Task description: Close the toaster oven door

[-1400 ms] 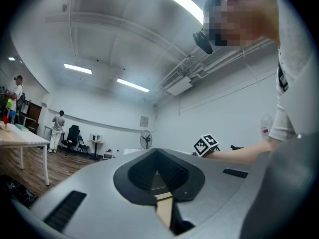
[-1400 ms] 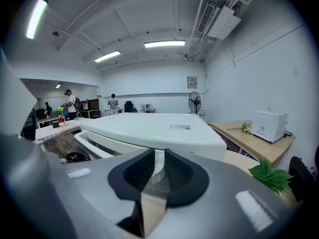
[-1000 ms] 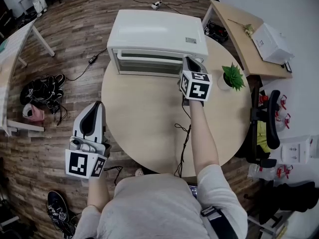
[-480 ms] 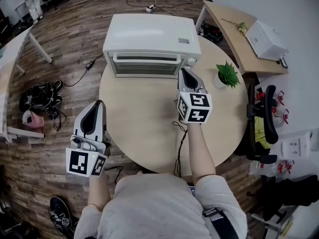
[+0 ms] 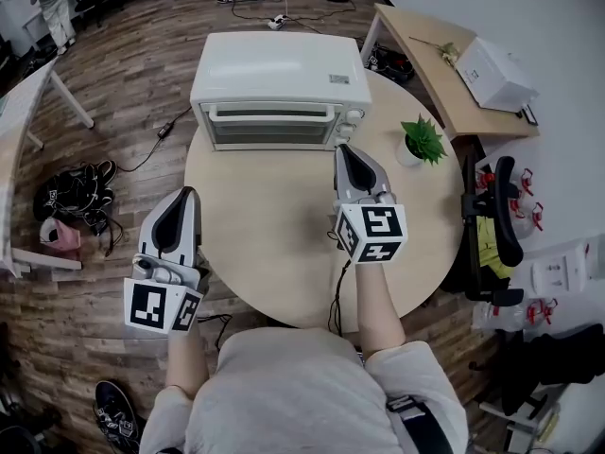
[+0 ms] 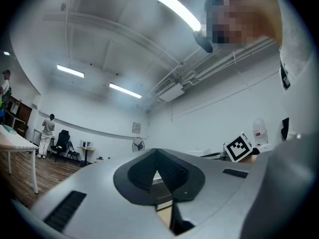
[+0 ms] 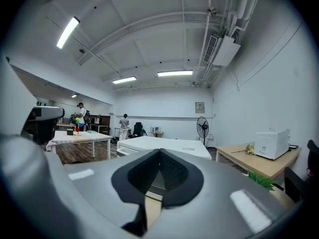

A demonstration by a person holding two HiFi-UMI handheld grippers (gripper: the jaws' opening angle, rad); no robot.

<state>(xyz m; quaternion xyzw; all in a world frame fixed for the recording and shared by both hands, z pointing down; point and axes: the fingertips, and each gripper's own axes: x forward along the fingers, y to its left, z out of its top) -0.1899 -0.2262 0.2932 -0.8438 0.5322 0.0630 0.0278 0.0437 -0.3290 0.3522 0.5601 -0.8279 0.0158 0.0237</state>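
The toaster oven (image 5: pixel 280 69) stood at the far edge of the round table (image 5: pixel 255 253), with its front facing the person. Its door (image 5: pixel 272 129) appeared upright and flush with the oven front, so the task was judged complete or nearly so. The door's long axis, and that of the handle bar (image 5: pixel 272 111) along its top edge, ran left to right.

The right gripper (image 5: pixel 346 151) hung over the table on the near side of the oven, pointing far, toward the right end of the door. It was near the door but not touching it. Its jaws were pressed together with nothing between them.

The left gripper (image 5: pixel 182 200) was at the near left rim of the table, well apart from the oven, jaws likewise pressed together and empty. The right gripper was the nearer of the two to the door. A potted plant (image 5: pixel 421 140) stood just right of the oven.
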